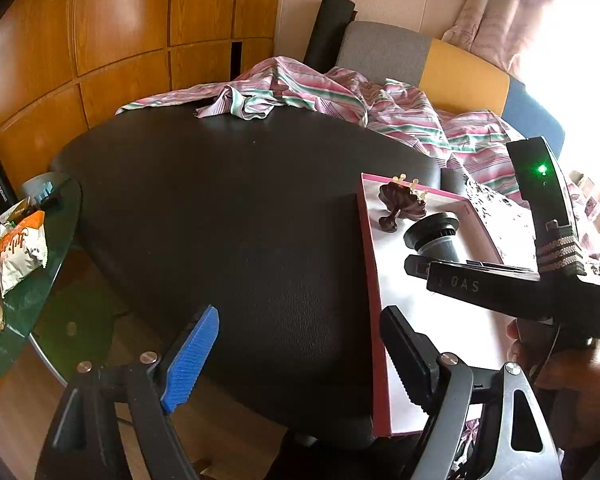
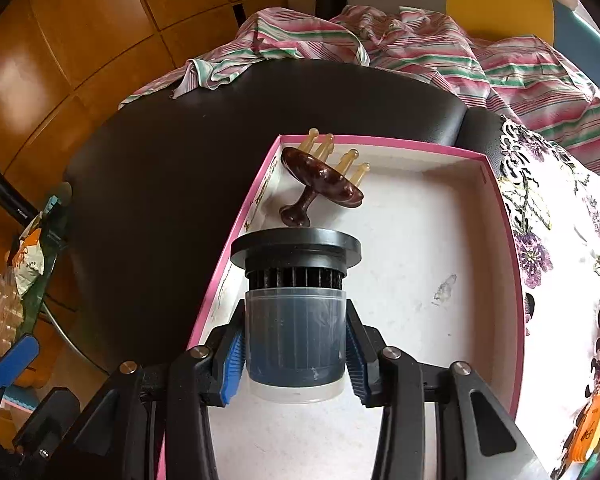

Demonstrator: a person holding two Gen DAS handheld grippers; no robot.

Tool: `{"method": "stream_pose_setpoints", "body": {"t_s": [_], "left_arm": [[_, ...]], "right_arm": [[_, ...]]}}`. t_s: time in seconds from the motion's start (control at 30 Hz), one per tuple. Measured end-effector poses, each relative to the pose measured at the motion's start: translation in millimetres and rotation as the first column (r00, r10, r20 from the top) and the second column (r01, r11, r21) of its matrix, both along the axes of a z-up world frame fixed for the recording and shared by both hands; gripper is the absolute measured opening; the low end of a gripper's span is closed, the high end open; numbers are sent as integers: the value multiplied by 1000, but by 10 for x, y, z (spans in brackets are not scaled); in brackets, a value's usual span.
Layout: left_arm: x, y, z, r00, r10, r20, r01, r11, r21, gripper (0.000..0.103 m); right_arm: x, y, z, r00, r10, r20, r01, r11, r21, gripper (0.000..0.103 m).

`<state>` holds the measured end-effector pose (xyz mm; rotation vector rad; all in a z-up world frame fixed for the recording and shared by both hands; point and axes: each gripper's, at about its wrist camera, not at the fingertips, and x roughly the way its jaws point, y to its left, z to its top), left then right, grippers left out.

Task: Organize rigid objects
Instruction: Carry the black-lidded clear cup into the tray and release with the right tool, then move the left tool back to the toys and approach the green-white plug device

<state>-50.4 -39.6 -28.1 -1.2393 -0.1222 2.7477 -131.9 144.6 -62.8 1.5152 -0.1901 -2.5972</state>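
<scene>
Nearest the right wrist camera, the right tongs [image 2: 296, 356] are clamped on a cylindrical filter cartridge [image 2: 296, 312], their ribbed blue pads pressing its translucent plastic cup from both sides. The cartridge is rigid and smooth-walled, with dark pleats showing through the cup and a broad black flange at its far end; it sits low over the white floor of the pink-edged box [image 2: 460, 240], though whether it already rests there I cannot tell from this angle. The step in hand looks like placing it in the box, so the next move would call for settling it down and then easing the pads apart without tipping it. Just beyond the flange lies a glossy brown scalp massager [image 2: 320, 184] with pale knobbed prongs (a hard, mushroom-shaped piece), tilted against the box's far left corner. The left tongs [image 1: 296, 356] stand wide apart and hold nothing, hovering over the black leatherette counter [image 1: 220, 208] beside the box's near edge. Farther off, a striped cloth [image 1: 300, 88] lies crumpled across the counter's back edge.
</scene>
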Motion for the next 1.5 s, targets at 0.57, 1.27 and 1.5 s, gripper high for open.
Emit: {"method": "stream_pose_setpoints", "body": {"t_s": [0.57,1.27,1.5], "left_arm": [[-21,-44,-83,1000,17,23,-17,1000,-1,84],[50,-2,40,1000,-1,-12,1,1000,-18,84],[84,60,53,1000,-20,-16,19,999,-28,84]], "right_arm": [[-222,-107,-182,998,-52,40,54,998,-36,44],[278,59,155,997,-45,-59,43,999,-27,47],[450,182,238,994,-56,-91,56,998,-9,47]]}}
